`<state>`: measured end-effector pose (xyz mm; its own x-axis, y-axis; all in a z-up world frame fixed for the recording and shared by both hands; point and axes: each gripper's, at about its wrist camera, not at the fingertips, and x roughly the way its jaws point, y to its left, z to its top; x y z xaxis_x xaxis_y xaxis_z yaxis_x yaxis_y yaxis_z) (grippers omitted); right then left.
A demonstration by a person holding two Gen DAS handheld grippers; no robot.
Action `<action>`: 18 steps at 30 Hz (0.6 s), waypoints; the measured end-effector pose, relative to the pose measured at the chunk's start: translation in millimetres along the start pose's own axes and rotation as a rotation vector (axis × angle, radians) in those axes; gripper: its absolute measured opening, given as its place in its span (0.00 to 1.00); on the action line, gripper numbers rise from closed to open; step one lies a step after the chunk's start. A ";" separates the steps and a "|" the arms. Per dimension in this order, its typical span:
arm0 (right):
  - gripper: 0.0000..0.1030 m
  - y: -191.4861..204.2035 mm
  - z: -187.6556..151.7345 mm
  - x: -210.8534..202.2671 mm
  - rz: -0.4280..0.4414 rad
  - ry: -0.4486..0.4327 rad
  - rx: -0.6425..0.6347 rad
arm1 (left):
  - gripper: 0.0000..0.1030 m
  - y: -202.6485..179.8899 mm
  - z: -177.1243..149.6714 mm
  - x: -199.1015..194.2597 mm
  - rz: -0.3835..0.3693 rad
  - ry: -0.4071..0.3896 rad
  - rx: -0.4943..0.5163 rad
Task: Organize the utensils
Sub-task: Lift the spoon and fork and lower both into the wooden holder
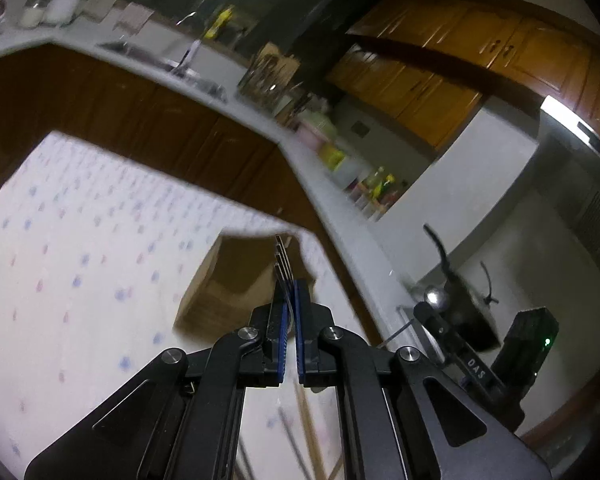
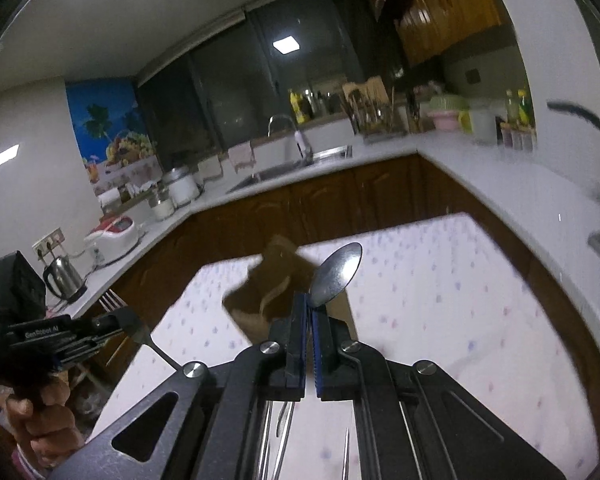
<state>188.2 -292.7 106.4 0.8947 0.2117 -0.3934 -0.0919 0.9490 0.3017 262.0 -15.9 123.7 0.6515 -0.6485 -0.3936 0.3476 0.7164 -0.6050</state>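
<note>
You have a utensil clamped in each tool, both lifted over the table (image 2: 440, 300) with the dotted cloth. Your left gripper (image 1: 291, 316) is pinched tight on a fork (image 1: 284, 264), tines poking out past the fingertips toward the brown box (image 1: 228, 276); from the right wrist view the same fork (image 2: 114, 302) shows its handle trailing back and down from the jaws. Your right gripper (image 2: 309, 320) is squeezed shut on a spoon (image 2: 336, 274), bowl tilted up and to the right, just in front of the brown box (image 2: 268, 292).

The box sits straight ahead of both sets of tips, at the far edge of the cloth, and each utensil's long axis already runs toward it. The right gripper looks a little nearer to it. If the box is where they go, I'd judge a short forward reach is all that's needed.

Readable writing: "GenRobot AI" on the left tool (image 2: 40, 334), "DAS" on the right tool (image 1: 476, 372)
</note>
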 end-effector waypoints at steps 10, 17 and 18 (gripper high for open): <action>0.02 -1.0 45.2 56.4 -0.058 -0.117 -0.052 | 0.02 10.6 52.9 69.2 0.000 -0.070 0.036; 0.02 -8.6 10.5 110.3 -0.086 -0.015 -0.075 | 0.02 37.4 33.0 118.7 0.060 0.010 0.044; 0.02 -9.4 5.2 115.2 -0.086 -0.001 -0.078 | 0.02 42.1 30.1 123.4 0.065 0.021 0.034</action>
<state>294.4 -278.4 62.8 0.9009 0.1288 -0.4144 -0.0485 0.9788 0.1988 377.3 -58.1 70.5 0.6591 -0.6057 -0.4458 0.3284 0.7651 -0.5539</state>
